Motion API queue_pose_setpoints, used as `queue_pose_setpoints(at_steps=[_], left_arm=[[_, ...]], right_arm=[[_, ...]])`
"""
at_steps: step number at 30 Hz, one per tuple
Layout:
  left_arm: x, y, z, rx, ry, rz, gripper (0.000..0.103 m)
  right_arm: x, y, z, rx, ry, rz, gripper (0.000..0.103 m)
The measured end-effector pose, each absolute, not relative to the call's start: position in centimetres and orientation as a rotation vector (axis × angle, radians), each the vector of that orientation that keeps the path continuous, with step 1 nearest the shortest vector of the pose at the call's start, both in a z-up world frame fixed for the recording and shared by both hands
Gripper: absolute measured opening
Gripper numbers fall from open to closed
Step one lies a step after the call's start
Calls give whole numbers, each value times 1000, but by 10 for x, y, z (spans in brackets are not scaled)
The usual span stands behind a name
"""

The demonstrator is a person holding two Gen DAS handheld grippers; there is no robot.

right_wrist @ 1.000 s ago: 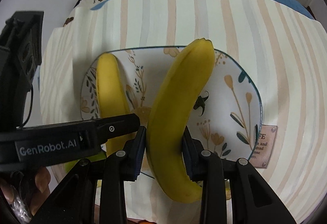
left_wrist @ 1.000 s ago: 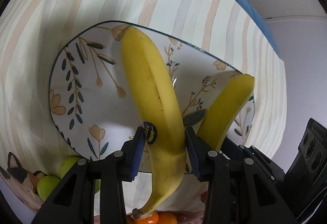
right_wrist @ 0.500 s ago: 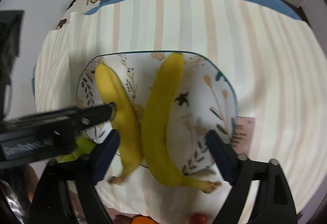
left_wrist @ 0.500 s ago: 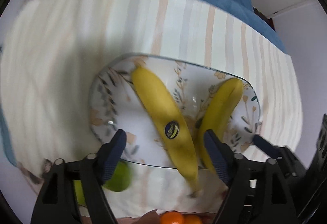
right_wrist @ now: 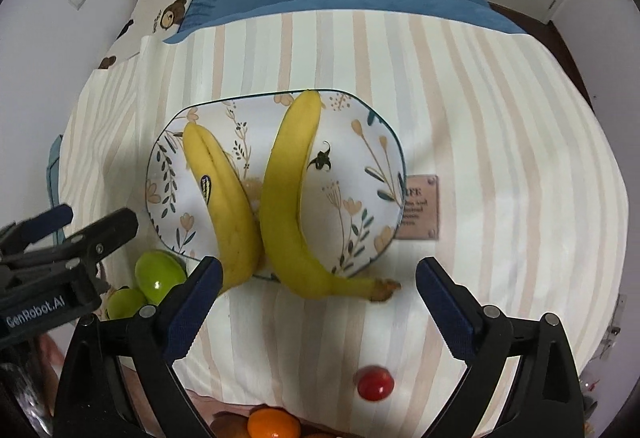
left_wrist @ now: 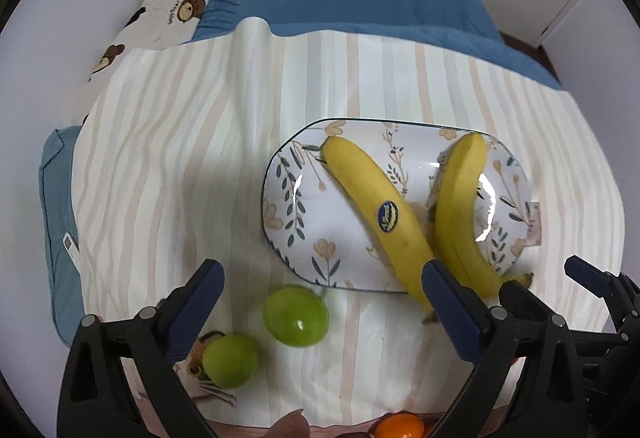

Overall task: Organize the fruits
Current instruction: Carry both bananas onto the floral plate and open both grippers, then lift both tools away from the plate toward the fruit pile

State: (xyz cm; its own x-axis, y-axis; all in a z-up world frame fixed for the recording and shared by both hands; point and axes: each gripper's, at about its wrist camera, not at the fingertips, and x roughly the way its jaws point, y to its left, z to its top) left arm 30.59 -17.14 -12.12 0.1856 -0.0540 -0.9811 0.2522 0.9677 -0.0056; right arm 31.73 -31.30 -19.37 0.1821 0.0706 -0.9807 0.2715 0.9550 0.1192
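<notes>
Just ahead of our left claw [left_wrist: 320, 302], a flowery white oval plate [left_wrist: 288, 198] sits on the striped cream cloth [left_wrist: 180, 158]. Two yellow bananas lie on it. The banana with the blue sticker [left_wrist: 380, 214] is in front of the left claw's right-hand finger. The plain yellow banana [left_wrist: 456, 214] lies just beside it, and the two touch near their stems, making a V. Both stems hang over the near rim of the plate, so we think they were laid down stem-first towards us.

Our left claw is opening wide and there is nothing between its fingers. Our right claw [right_wrist: 316, 302] is opening wide too, and it is also empty. The stem of the plain banana pokes out just ahead of it. We think both claws let go so the bananas can rest together on the plate.

Other fruit is not sorted yet. Two round green fruits [left_wrist: 296, 316] sit on the cloth close to the left claw, one between its fingers from this view and one by its left finger. A small red fruit [right_wrist: 375, 382] lies under the right claw, near its right finger. An orange fruit [right_wrist: 273, 424] peeks in at the bottom edge. We guess the green ones come next, since they are nearest.
</notes>
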Motion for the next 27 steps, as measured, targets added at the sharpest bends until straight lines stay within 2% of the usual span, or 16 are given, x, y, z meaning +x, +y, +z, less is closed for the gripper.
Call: queue_pose_setpoints(at_steps=[11, 27], left_arm=[[258, -160, -61, 174, 1189, -226, 101], [190, -133, 6, 136, 1033, -273, 101]], right_arm=[[270, -292, -130, 221, 1238, -189, 99], [196, -272, -43, 236, 1039, -192, 99]])
